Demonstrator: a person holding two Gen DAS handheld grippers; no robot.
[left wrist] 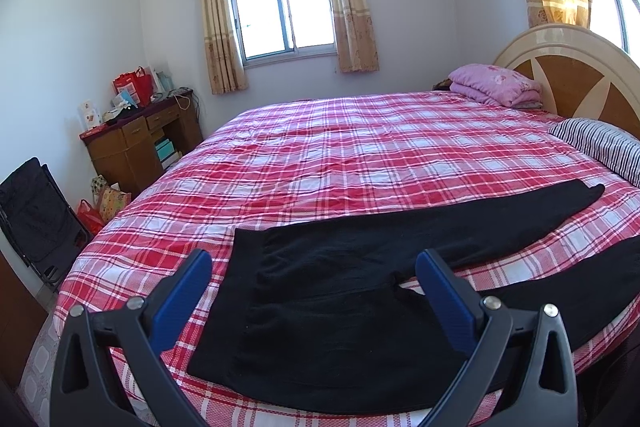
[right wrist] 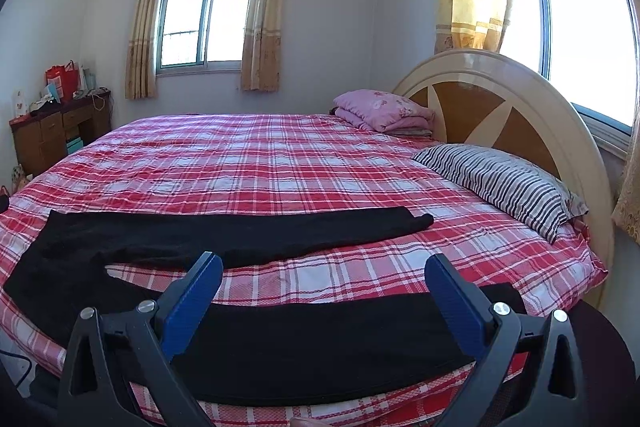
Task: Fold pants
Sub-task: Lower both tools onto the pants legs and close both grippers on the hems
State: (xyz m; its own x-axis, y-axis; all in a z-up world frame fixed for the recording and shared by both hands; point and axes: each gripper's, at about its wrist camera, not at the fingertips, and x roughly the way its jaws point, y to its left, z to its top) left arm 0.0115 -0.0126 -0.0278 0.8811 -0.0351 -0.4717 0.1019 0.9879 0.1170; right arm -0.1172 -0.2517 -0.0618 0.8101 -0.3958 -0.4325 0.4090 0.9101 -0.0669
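Pants [left wrist: 340, 291] (black, unlabelled), flat on bed [left wrist: 360, 147]

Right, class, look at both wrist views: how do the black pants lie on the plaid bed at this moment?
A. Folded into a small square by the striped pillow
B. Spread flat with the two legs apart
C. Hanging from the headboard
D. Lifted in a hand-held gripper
B: the black pants lie flat on the plaid bed, legs apart with plaid showing between them, and the left hand-held gripper and right hand-held gripper are both open, holding nothing.
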